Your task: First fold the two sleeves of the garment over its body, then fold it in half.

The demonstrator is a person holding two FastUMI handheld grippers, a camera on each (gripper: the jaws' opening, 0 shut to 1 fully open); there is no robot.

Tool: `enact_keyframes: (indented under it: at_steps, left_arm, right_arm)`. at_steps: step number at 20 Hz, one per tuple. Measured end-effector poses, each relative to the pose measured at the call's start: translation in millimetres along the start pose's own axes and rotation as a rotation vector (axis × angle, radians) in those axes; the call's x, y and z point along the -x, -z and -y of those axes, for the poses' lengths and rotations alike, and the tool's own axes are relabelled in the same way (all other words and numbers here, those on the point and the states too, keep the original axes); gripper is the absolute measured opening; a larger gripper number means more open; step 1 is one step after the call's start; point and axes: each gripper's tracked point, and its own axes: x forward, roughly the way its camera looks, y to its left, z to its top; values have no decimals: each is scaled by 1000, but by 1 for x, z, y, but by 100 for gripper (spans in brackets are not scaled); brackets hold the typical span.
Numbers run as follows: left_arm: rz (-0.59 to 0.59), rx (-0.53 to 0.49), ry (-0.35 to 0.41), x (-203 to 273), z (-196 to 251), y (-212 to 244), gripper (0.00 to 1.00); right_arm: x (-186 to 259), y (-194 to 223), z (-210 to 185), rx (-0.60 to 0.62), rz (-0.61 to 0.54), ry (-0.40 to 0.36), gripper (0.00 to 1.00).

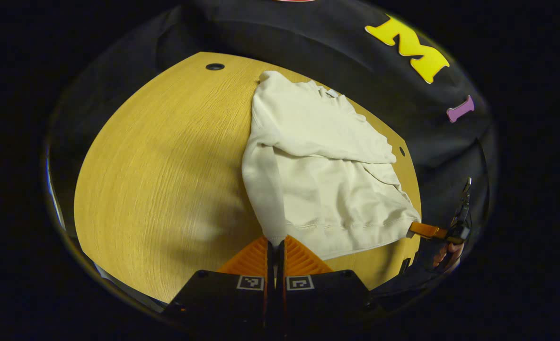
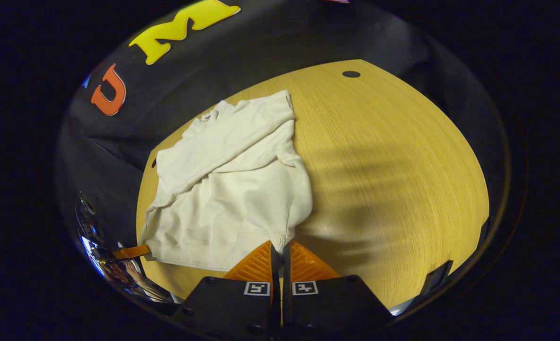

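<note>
Sleeves lie folded over the white garment (image 1: 317,180); left gripper (image 1: 275,246) and right gripper (image 2: 281,247) each pinch a hem corner, presumably for the half-fold on the table (image 1: 166,166).

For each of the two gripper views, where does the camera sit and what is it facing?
Left gripper view: rides the left gripper, shut on the sweatshirt hem, facing across the table; right gripper at far corner.
Right gripper view: rides the right gripper, likewise clamped; a hand shows.
Shared: sweatshirt, table.
</note>
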Motion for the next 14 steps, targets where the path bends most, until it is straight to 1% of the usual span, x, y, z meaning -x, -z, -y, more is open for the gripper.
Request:
enact_keyframes:
  at_steps: [3, 5, 7, 8, 9, 10, 11, 14]
  left_arm:
    - [64, -138, -39, 17, 8, -32, 3]
    - [147, -244, -75, 32, 15, -68, 3]
    - [235, -338, -94, 51, 25, -108, 3]
    - [279, -377, -101, 67, 33, -117, 0]
    - [309, -413, -106, 62, 43, -134, 3]
    - [323, -440, -113, 63, 35, -148, 3]
    - [336, -464, -118, 65, 47, -165, 3]
    - [377, -535, -145, 72, 59, -214, 3]
  right_arm:
    - [13, -34, -23, 5, 78, -50, 2]
    - [21, -63, -43, 39, 145, -76, 2]
    - [34, -93, -63, 77, 205, -102, 2]
    - [40, -108, -73, 91, 230, -117, 2]
    - [42, -124, -82, 105, 254, -129, 2]
    - [44, -138, -90, 123, 272, -138, 2]
    - [47, -150, -97, 140, 289, -145, 2]
    - [48, -194, -121, 201, 326, -154, 2]
